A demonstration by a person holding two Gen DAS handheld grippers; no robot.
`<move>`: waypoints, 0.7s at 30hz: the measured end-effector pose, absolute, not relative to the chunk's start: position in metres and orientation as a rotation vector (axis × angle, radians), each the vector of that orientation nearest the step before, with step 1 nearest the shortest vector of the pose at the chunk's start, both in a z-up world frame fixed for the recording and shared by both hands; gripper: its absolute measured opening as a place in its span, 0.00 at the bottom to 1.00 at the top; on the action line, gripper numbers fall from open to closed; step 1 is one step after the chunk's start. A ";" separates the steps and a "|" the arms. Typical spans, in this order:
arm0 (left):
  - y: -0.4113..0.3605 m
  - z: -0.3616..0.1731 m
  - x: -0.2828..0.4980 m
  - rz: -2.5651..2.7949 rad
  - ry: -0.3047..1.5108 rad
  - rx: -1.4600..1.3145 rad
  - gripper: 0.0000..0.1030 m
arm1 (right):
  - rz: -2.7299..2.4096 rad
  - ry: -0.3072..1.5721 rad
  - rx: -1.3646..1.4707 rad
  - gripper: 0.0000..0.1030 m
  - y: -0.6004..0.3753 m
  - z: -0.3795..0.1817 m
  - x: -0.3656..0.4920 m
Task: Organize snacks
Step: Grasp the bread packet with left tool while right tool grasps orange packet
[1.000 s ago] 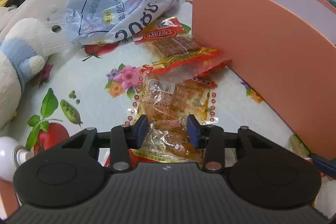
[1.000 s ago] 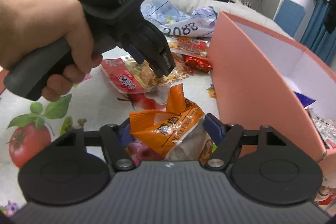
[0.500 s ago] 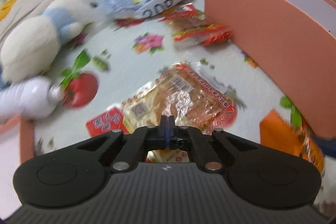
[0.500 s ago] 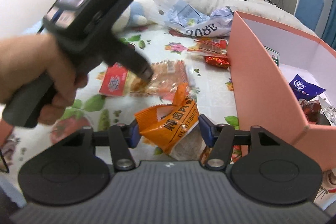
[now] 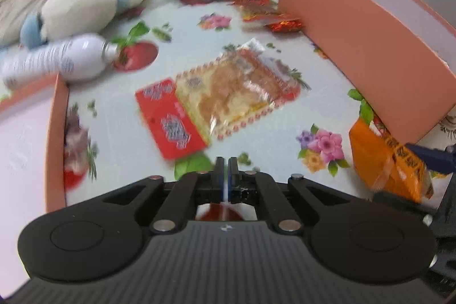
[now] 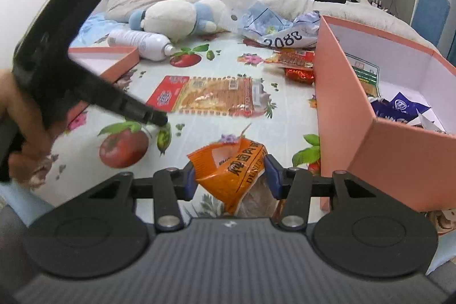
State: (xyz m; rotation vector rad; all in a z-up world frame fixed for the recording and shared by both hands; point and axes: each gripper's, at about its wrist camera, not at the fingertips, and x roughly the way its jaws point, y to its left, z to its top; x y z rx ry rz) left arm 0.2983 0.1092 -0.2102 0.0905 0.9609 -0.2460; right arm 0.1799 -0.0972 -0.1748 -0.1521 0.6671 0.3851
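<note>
A flat red-and-clear snack packet (image 5: 216, 107) (image 6: 211, 96) lies on the flowered cloth. My left gripper (image 5: 226, 173) (image 6: 161, 120) is shut with nothing in it and hovers just short of that packet. The jaws of my right gripper (image 6: 230, 175) are closing, with both pads pressing the sides of an orange snack packet (image 6: 228, 170) (image 5: 384, 161) near the corner of the pink box (image 6: 342, 104) (image 5: 356, 33). Inside the box lie a blue packet (image 6: 399, 107) and other wrappers.
Red snack packets (image 6: 296, 59) lie against the box's far wall below a crumpled blue-white bag (image 6: 276, 27). A pink lid (image 6: 108, 56), a white bottle (image 6: 139, 43) and a plush toy (image 6: 176, 16) sit at the left, with bedding behind them.
My left gripper shut empty and drew back from the red-and-clear packet, which stays on the cloth. My right gripper narrowed onto the orange packet and pulled back a little.
</note>
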 end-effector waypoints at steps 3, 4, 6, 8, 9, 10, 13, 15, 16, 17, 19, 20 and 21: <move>0.100 -0.202 0.315 -0.290 0.948 0.106 0.18 | 0.384 0.665 -0.147 0.48 -0.101 -0.177 0.178; 0.095 -0.202 0.323 -0.293 0.951 0.117 0.43 | 0.384 0.664 -0.148 0.49 -0.102 -0.178 0.177; 0.086 -0.201 0.338 -0.289 0.932 0.149 0.79 | 0.387 0.663 -0.147 0.49 -0.103 -0.179 0.176; 0.077 -0.203 0.353 -0.300 0.904 0.182 0.86 | 0.388 0.660 -0.145 0.49 -0.106 -0.180 0.176; 0.073 -0.205 0.364 -0.301 0.913 0.200 0.88 | 0.387 0.660 -0.143 0.49 -0.108 -0.180 0.177; 0.068 -0.208 0.376 -0.292 0.925 0.224 0.92 | 0.385 0.660 -0.141 0.49 -0.109 -0.181 0.178; 0.060 -0.217 0.402 -0.254 0.947 0.270 0.94 | 0.382 0.660 -0.140 0.49 -0.112 -0.181 0.179; 0.057 -0.222 0.418 -0.273 0.971 0.257 0.94 | 0.381 0.660 -0.135 0.49 -0.114 -0.182 0.181; 0.055 -0.224 0.423 -0.284 0.980 0.247 0.94 | 0.381 0.660 -0.133 0.49 -0.115 -0.182 0.183; 0.053 -0.226 0.428 -0.296 0.987 0.235 0.94 | 0.381 0.661 -0.130 0.49 -0.115 -0.182 0.184; 0.049 -0.231 0.432 -0.306 1.003 0.224 0.95 | 0.383 0.660 -0.129 0.49 -0.116 -0.183 0.186; 0.047 -0.235 0.434 -0.301 1.017 0.223 0.95 | 0.384 0.659 -0.132 0.49 -0.116 -0.183 0.187; 0.047 -0.238 0.435 -0.303 1.026 0.205 0.95 | 0.386 0.659 -0.135 0.49 -0.117 -0.183 0.187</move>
